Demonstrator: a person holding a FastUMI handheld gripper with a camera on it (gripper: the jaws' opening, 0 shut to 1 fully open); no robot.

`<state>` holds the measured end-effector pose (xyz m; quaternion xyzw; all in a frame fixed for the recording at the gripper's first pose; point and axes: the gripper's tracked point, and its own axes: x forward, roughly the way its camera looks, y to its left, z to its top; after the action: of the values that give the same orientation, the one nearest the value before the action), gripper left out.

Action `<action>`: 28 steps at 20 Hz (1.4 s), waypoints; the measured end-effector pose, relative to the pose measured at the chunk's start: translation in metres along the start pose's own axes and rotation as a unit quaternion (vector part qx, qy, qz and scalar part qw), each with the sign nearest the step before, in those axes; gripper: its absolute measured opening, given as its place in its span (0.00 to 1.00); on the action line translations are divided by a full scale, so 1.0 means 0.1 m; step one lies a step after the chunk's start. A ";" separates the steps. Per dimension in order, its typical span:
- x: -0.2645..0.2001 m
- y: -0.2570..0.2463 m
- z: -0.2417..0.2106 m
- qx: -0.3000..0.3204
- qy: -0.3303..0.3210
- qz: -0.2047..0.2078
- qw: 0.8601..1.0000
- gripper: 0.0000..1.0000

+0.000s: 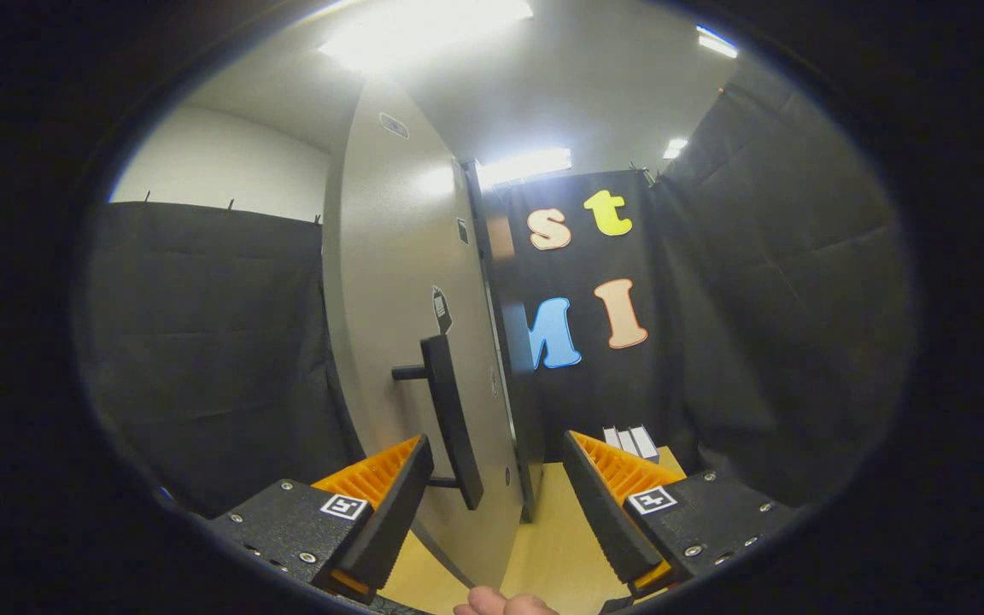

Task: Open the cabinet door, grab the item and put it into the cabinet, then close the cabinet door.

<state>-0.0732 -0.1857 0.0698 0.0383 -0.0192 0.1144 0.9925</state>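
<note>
Gripper (pixel 496 491) fingers spread, holding nothing; cabinet door (pixel 398 282) just ahead, its handle (pixel 451 418) upright, long axis vertical, between them.

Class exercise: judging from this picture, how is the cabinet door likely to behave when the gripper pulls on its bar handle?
The door looks like a tall, rigid panel, so it should swing rather than flex. Its handle stands off on posts and looks stiff, probably a firm hold, though smooth enough to slip. The hand-held gripper is open, with the handle just ahead of its fingers.
</note>
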 end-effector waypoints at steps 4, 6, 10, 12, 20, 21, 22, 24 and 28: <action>-0.22 0.35 0.11 -0.019 -0.007 0.021 1.000 0.94; -0.33 0.57 0.20 -0.031 -0.024 0.036 0.999 0.94; -0.29 1.16 0.05 -0.050 -0.016 0.066 0.996 0.94; -0.22 1.57 -0.09 -0.049 -0.006 0.090 0.995 0.94; 0.63 2.74 -1.21 0.052 -0.013 0.034 0.998 0.93; 0.71 2.90 -1.47 0.056 -0.003 0.030 0.998 0.93; 0.79 3.06 -1.70 0.060 0.005 0.029 0.998 0.93; 0.92 3.28 -2.14 0.066 0.020 0.022 0.997 0.93; 1.15 3.58 -2.92 0.051 0.034 0.013 0.998 0.93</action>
<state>-0.0340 0.2114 -0.1904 0.0843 0.0200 0.1296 0.9878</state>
